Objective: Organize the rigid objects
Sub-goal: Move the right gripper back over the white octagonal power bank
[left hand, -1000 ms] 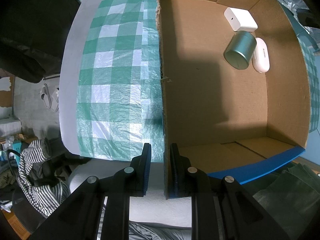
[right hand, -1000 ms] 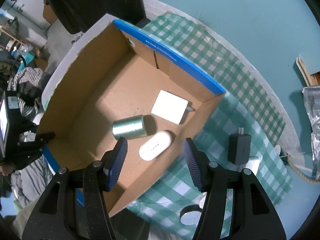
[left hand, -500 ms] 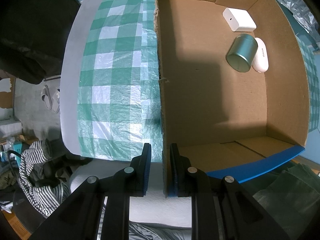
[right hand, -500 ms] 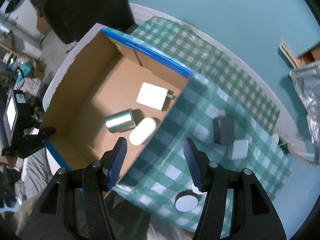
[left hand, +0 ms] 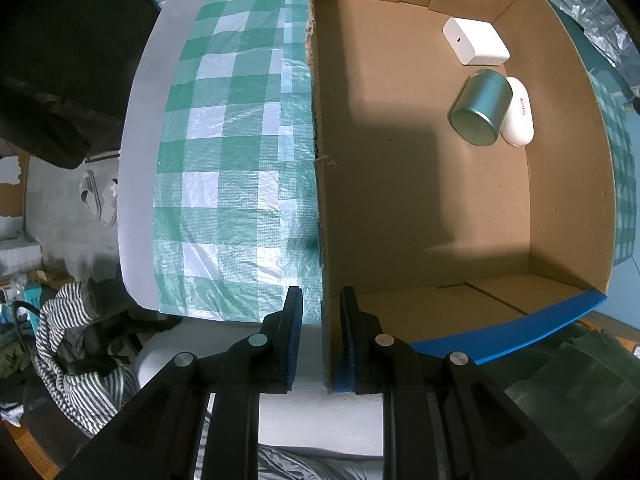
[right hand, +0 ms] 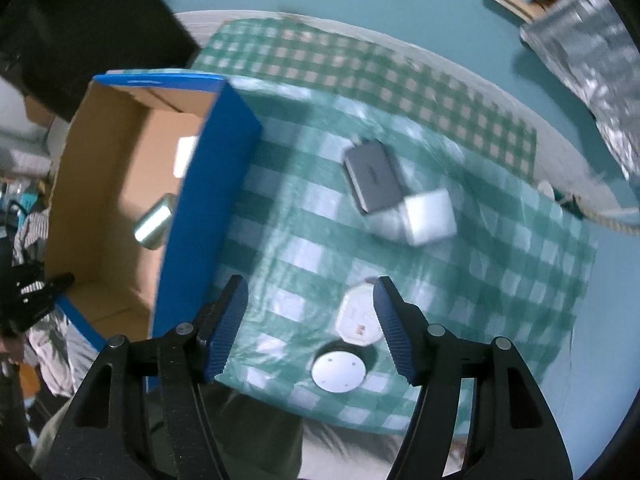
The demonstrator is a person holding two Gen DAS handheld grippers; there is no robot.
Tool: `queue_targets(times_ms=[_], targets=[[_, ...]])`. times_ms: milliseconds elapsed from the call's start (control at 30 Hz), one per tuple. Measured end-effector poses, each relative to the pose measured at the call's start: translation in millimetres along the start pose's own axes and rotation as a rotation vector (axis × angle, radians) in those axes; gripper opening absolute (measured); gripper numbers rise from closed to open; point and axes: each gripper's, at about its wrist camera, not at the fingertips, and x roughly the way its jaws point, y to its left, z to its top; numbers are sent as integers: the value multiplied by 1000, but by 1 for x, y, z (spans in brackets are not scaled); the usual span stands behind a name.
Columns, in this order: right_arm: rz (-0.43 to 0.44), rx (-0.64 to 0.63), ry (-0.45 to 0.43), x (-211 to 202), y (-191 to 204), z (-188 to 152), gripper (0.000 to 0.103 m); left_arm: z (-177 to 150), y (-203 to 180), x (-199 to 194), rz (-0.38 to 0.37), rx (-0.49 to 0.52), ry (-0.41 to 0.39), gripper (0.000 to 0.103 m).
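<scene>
My left gripper (left hand: 322, 300) is shut on the near wall of the cardboard box (left hand: 400, 200), one pad outside and one inside. At the box's far right lie a white adapter (left hand: 476, 42), a green tin (left hand: 480, 108) on its side and a white oval case (left hand: 519, 112) touching it. My right gripper (right hand: 310, 282) hovers over the green checked cloth (right hand: 288, 240) beside the box's blue wall (right hand: 200, 216). Its jaws are opening and hold nothing. Below it lie a flat white piece (right hand: 358, 314) and a silver disc (right hand: 339, 372). Farther off sit a dark grey charger (right hand: 374, 176) and a white cube (right hand: 428, 216).
A crinkled silver bag (right hand: 592, 60) and a rope (right hand: 608, 220) lie past the cloth's right edge. Left of the box the cloth ends at the table edge (left hand: 136, 184), with slippers (left hand: 96, 200) and striped fabric (left hand: 68, 360) on the floor below.
The right gripper has swung from above the box interior to above the cloth right of the box, rolling as it went, and its jaws stand wider. The left gripper has kept still.
</scene>
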Motion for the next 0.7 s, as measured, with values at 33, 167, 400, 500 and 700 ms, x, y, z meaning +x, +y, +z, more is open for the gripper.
queue_targets(times_ms=[33,167,400,500,700], targets=[[7,17,5,2,-7,-3,66,0,0,0,0,-1,-1,19],[41,70,27,11,-25,-11,66,0,0,-1,-1,0,-1,19],[93,159,101,43,-48,-30,66,1,2,-1,-4,-3,0,19],[99,198,121,56,-56,-38,66,1,2,-1,-3,0,0,19],[138,275,151,75,-70,-48,66,0,2,-1,0,4,1,19]])
